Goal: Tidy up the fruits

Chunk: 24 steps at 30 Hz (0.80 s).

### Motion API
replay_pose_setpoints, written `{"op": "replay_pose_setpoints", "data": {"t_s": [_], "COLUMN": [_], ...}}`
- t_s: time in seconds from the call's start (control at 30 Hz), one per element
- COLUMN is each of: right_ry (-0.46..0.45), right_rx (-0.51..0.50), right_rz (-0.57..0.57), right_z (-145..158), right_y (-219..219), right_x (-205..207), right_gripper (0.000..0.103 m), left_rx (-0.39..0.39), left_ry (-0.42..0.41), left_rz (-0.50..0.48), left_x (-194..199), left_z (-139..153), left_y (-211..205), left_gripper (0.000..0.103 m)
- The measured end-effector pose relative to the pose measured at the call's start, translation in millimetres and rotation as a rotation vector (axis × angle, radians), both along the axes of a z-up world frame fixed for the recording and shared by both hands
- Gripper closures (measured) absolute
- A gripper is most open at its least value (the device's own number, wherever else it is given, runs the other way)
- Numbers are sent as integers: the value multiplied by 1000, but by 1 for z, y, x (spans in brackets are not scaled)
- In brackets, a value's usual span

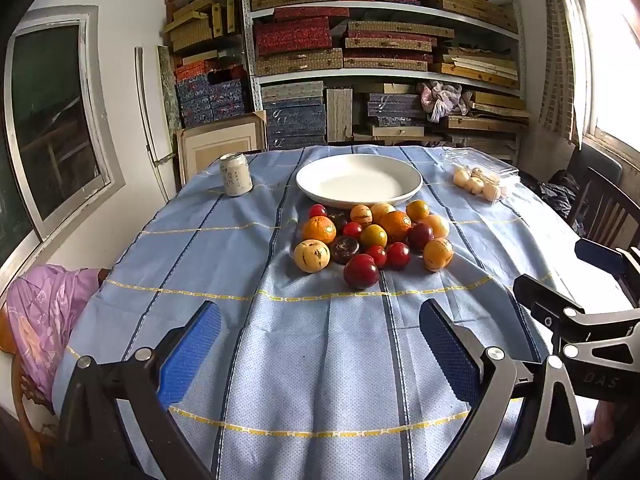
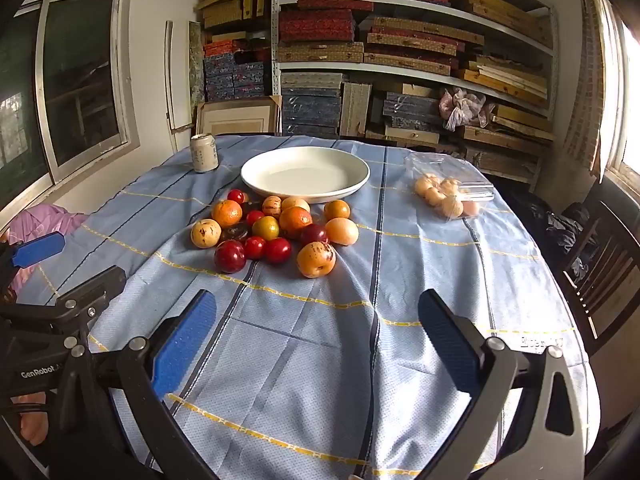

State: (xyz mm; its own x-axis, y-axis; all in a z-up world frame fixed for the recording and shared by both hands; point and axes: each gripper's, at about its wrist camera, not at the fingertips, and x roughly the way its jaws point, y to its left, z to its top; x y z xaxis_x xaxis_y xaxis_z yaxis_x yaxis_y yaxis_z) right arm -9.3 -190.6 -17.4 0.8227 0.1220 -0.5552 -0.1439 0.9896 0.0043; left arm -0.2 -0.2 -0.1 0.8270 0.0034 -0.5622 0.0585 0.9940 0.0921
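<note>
Left wrist view
Left gripper point(image 1: 320, 344): jaws spread wide, blue pads facing each other, nothing between them; it hangs over the near part of the table, tilted down toward the cloth.
Right gripper point(image 1: 576, 300): seen at the right edge, beside the left one; one blue pad shows, its jaws spread too.
Table point(image 1: 192, 264): covered by a light blue cloth with dark blue stripes and yellow lines.
Pile of fruits point(image 1: 374, 240): loose on the cloth at the middle of the table, well ahead of the left gripper and apart from it; oranges, red plums, pale yellow speckled fruits and a few dark ones, touching one another.
White plate point(image 1: 412, 180): just behind the pile, nothing on it.
Can point(image 1: 236, 174): upright, left of the plate, near the far edge.
Clear plastic box point(image 1: 480, 176): right of the plate, holding small pale round fruits.
Shelves point(image 1: 384, 72): behind the table, stacked with patterned boxes.

Right wrist view
Right gripper point(image 2: 318, 340): jaws spread wide, nothing between the pads; over the bare cloth at the near side.
Left gripper point(image 2: 68, 264): at the left edge, one blue pad and black frame showing.
Pile of fruits point(image 2: 276, 232): ahead and a little left, just in front of the white plate point(image 2: 360, 180).
Can point(image 2: 204, 153): left of the plate, upright.
Clear plastic box point(image 2: 452, 192): right of the plate, well apart from the pile.
Chair point(image 2: 600, 264): dark wood, at the right side of the table.
</note>
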Motion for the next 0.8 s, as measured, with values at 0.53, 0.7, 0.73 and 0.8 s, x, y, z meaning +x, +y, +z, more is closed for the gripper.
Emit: {"op": "replay_pose_setpoints", "data": {"t_s": [0.53,0.7,0.73,0.8], "right_ry": [1,1,1,1], "right_rx": [2,2,3,2], "right_rz": [1,1,1,0], "right_z": [0,0,0,0], "right_y": [1,1,1,1], "right_x": [0,0,-1,0], "right_gripper": [4,4,4,4], "left_rx": [-2,-2,-2,-3], "left_ry": [3,6,7,7], "left_rz": [0,0,0,0], "left_x": [0,0,0,0], "left_z": [0,0,0,0], "left_y": [0,0,0,0], "left_gripper": [3,3,3,3]}}
